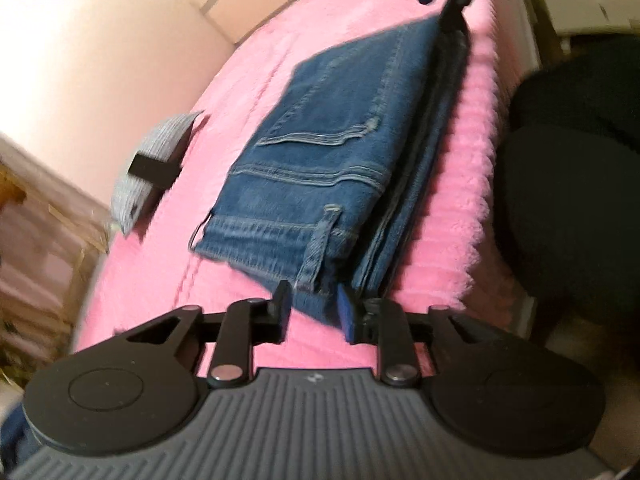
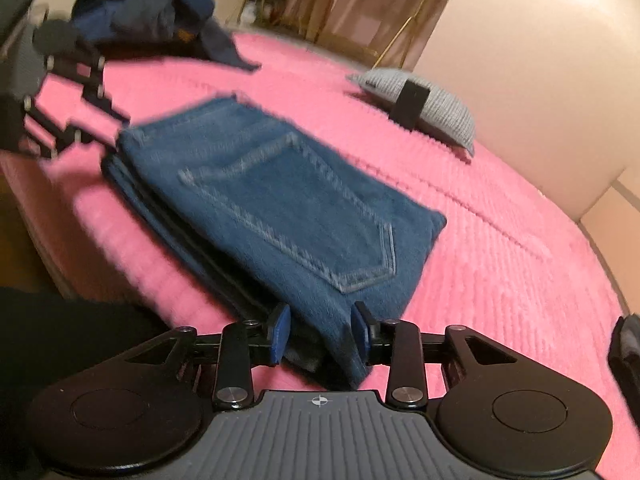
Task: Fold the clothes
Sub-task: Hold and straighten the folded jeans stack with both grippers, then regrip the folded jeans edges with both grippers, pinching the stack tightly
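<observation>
One pink ribbed plush blanket (image 1: 460, 168) covers the bed and fills most of both views. A pale wall (image 1: 100, 40) runs beyond it, and a gold-framed rack (image 2: 340, 8) stands at 12 o'clock in the right wrist view.

One pair of folded blue jeans (image 1: 320, 152) lies at the centre of the blanket, back pocket up, stacked layers along one side. One heap of dark blue clothes (image 2: 160, 12) sits at 11 o'clock in the right wrist view, well apart from the jeans. One small grey knitted cushion (image 2: 432, 104) with a black band lies at 1 o'clock there, at 9 o'clock in the left wrist view.

Two grippers are present. The left gripper (image 1: 314, 312) is part open, the waistband corner of the jeans between its pads; I cannot tell whether they press it. The right gripper (image 2: 320, 334) is also part open around the opposite corner, and a grip cannot be told either. Both views are blurred.
</observation>
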`<act>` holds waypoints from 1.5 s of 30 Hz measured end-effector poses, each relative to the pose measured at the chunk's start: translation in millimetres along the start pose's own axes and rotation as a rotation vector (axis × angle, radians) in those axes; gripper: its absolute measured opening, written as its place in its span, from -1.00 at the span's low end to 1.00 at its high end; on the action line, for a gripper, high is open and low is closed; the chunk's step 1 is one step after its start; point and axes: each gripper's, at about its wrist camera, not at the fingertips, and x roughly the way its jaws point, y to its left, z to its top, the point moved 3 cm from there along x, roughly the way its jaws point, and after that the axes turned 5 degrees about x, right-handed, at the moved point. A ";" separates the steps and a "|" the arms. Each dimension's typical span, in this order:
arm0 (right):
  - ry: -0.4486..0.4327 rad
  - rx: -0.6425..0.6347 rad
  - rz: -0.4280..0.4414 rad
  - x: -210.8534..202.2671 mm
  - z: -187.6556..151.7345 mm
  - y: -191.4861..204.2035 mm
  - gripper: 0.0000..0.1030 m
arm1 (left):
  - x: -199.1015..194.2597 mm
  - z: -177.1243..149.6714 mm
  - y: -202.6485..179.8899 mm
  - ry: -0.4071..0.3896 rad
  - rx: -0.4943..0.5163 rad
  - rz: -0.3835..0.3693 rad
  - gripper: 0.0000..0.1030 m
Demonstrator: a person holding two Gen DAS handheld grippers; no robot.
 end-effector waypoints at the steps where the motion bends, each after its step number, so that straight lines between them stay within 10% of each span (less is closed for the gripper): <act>1: -0.011 0.040 0.013 1.7 2.8 -2.2 -0.33 | -4.4 0.0 5.6 -0.011 -0.049 -0.002 -0.52; 12: 0.028 0.261 0.112 37.7 5.7 -17.1 -0.30 | 24.5 3.4 11.9 0.007 -0.269 -0.093 -0.51; 16: 0.028 0.229 0.073 26.5 6.7 -16.6 0.30 | 9.6 5.7 11.2 0.000 -0.223 -0.050 -0.49; 25: 0.022 -0.352 0.007 26.7 -7.9 55.8 0.34 | 6.6 19.5 -14.3 -0.009 -0.035 -0.020 -0.22; 33: 0.095 -0.578 -0.016 66.3 -19.8 74.9 0.34 | 21.0 19.9 -37.7 0.034 0.127 -0.015 0.00; 39: 0.102 -0.712 -0.049 71.4 -22.0 82.1 0.32 | 20.8 19.4 -44.4 0.039 0.185 0.012 0.14; 40: 0.105 -0.685 -0.043 71.2 -18.7 79.1 -0.01 | 19.9 20.3 -46.2 0.035 0.198 0.026 0.24; 45: 0.086 -0.559 -0.015 58.7 6.5 63.3 -0.31 | 20.9 26.6 -59.0 0.007 0.274 0.084 0.54</act>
